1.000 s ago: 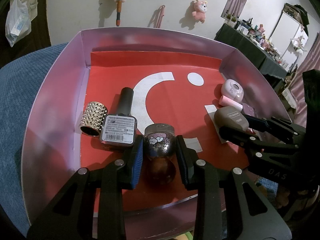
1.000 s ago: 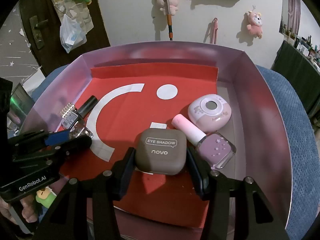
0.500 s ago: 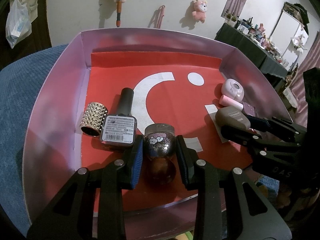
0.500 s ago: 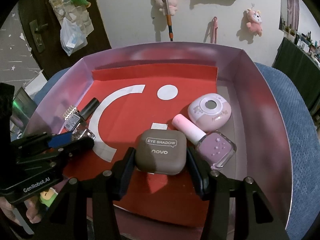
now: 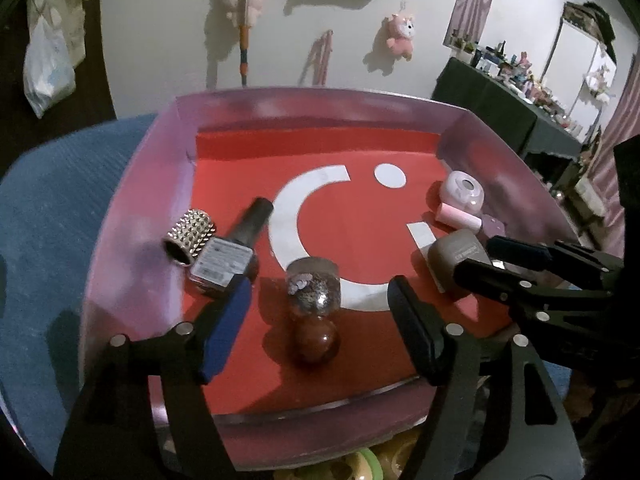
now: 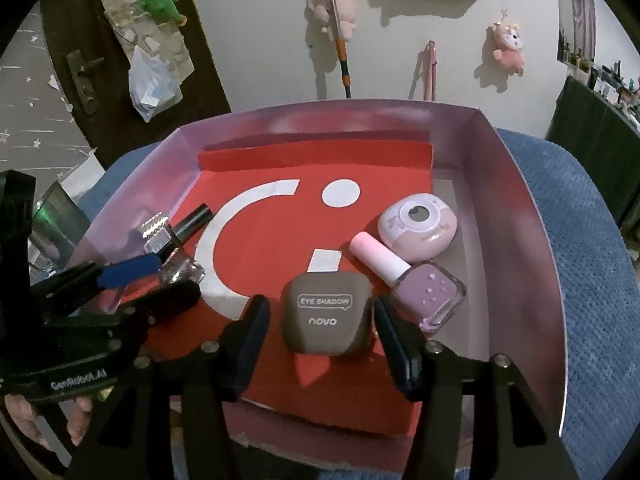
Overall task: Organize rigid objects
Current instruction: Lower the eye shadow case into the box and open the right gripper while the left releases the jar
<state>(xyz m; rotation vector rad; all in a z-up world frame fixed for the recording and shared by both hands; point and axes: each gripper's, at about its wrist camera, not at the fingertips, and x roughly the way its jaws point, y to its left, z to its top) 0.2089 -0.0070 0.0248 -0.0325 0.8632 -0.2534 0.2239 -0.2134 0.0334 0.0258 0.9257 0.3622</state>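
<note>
Our left tool (image 5: 316,312) gapes around the glitter bottle (image 5: 314,286); our right tool (image 6: 320,328) stands open, flanking the eyeshadow case (image 6: 326,318), lilac polish (image 6: 424,294) at two o'clock.

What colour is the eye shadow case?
Greyish brown with white lettering; the eye shadow case shows best in the right wrist view.

White wall (image 6: 400,60), dark door (image 6: 80,60), blue cushion (image 6: 580,260).

"EYE SHADOW" and "novo" are printed on the lid of the brown compact (image 6: 326,314). "GenRobot.AI" is written along the body of the left gripper (image 6: 150,280). The print on the dark bottle's white label (image 5: 222,260) is too blurred to be read.
</note>
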